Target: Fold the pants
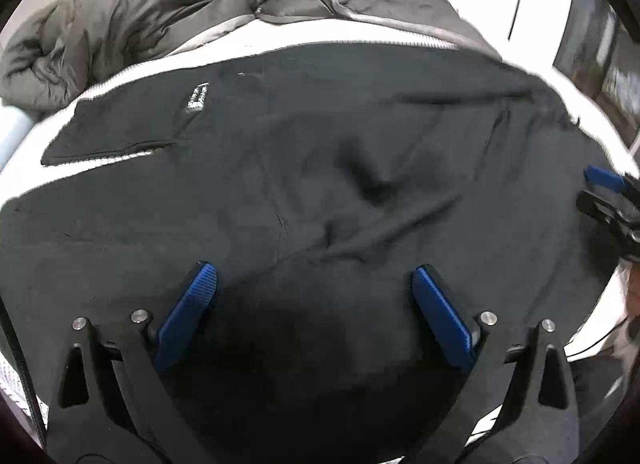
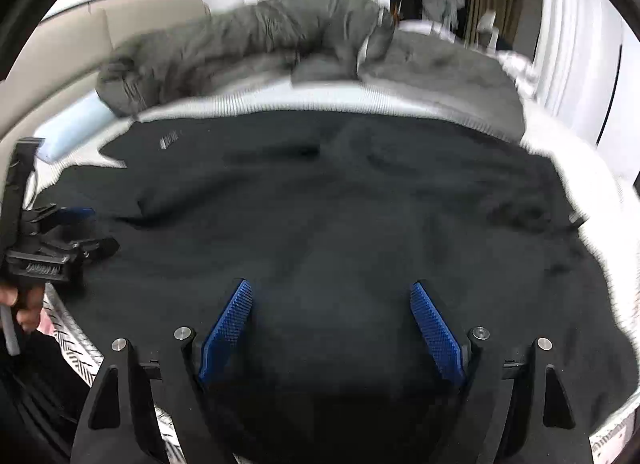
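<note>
Your left gripper (image 1: 314,284) hangs released over the black fabric pants (image 1: 320,168) spread across the white bed (image 1: 280,34). Your right gripper (image 2: 331,302) gapes too, nothing pinched, near the bed's front edge.

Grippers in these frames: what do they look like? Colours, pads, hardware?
Left gripper and right gripper match: black angular plastic finger arms with triangular cut-outs, silver round pivot pins, and blue ridged rectangular finger pads.

White bed (image 2: 320,102) (grey duvet (image 2: 248,40) heaped behind), white curtains (image 2: 576,36).
</note>
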Demonstrator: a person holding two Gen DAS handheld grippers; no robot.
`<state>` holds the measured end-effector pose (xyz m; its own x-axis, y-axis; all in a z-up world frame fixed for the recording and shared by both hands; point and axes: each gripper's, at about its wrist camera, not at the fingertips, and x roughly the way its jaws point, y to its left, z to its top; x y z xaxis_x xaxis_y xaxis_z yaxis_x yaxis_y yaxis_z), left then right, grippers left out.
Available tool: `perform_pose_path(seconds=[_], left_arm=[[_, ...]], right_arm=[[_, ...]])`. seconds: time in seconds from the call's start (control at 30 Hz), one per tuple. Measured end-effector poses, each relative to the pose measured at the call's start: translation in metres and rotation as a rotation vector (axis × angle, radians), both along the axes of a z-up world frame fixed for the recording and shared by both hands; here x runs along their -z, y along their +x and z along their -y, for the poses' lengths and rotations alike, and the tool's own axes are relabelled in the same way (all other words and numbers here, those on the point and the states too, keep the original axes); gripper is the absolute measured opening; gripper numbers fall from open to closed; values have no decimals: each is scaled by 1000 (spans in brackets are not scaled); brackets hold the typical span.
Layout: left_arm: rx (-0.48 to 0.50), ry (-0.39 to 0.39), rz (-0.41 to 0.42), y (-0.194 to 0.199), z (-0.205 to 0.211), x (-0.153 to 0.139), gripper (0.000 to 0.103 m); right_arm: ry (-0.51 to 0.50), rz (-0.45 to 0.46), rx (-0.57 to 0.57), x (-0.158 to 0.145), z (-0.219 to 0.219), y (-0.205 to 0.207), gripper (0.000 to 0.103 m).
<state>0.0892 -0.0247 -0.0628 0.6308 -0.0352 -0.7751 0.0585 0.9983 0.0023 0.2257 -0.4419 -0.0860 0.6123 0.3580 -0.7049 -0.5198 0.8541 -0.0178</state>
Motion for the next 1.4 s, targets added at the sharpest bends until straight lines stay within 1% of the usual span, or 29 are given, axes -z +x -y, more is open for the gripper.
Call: perform_pose_path(seconds=[0.07,0.1,0.17,0.23,0.27,0.3,0.37,0.4,0.47,0.5,0.53,0.63,0.67,0.73,0.8,0.87,0.9,0.93,0.97,1.0,1.07,1.1,1.13,1.17,1.2,1.23,1.3,1.33,1.4], left_arm=[[25,37,18,-5,3,1,99],[33,28,19,-7,0,2,99],[24,5,17,-12,-14,2,101],[-10,-16,12,-16,-32,3,103],[-30,-33,10,-19,-41,2,103],[-49,-47,7,-20,-49,0,103],[-88,-59,9,-20,-59,-1,103],[-103,-55,12,-18,-62,-1,103],[-123,-44,23,-19,-60,-3,102],[-121,-51,39,-21,-58,-7,100],[-109,-63,54,-21,-55,-10,100],[-34,-115,112,-23,-42,-23,100],[-3,-124,115,-20,-35,-24,100],[24,-120,77,-12,-23,-18,100],[10,-89,-5,3,-15,-2,100],[-8,-55,-15,10,-9,5,101],[-14,-47,-13,12,-7,5,101],[-17,-43,-15,14,-6,5,101],[-21,-43,-16,14,-5,6,101],[-24,-45,-15,14,-4,6,101],[-26,-48,-10,11,-5,4,101],[-23,-43,-10,10,-7,4,101],[-24,-39,-10,9,-8,4,101],[-32,-36,-8,6,-11,4,101],[-40,-37,-6,2,-15,3,101],[-48,-37,-5,-2,-19,2,101],[-59,-34,2,-9,-27,0,101],[-62,-34,8,-12,-31,-1,101],[-73,-39,15,-15,-41,-2,101]], right_arm=[[-56,14,-4,13,-4,-3,83],[-78,48,2,15,1,-5,83],[-103,74,59,17,21,-7,84],[-158,110,184,18,47,-4,87],[-168,117,239,20,62,-2,88],[-156,112,290,21,79,0,88],[-85,63,366,20,103,5,89],[-62,51,394,16,106,5,89],[-71,67,410,8,95,4,89],[-62,75,381,3,84,0,89],[-46,80,328,-3,70,-3,89],[-62,96,179,-12,21,-12,89],[-68,93,136,-12,5,-15,89],[-55,63,26,-12,-32,-13,89],[-49,30,-33,-9,-59,-6,89],[-81,-28,-78,4,-84,4,89],[-120,-43,-85,13,-91,10,89],[-145,-43,-94,20,-94,12,89],[-134,-38,-100,22,-90,14,88],[-125,-34,-86,21,-83,15,88],[-161,-7,11,20,-58,20,89],[-207,23,93,19,-43,21,89],[-234,38,140,19,-32,21,89],[-241,34,182,19,-18,22,89],[-218,12,221,19,-3,24,89],[-203,-4,294,19,16,26,89],[-197,-13,381,17,37,27,89],[-177,-27,435,13,45,26,89],[-151,-34,499,6,49,17,88]])
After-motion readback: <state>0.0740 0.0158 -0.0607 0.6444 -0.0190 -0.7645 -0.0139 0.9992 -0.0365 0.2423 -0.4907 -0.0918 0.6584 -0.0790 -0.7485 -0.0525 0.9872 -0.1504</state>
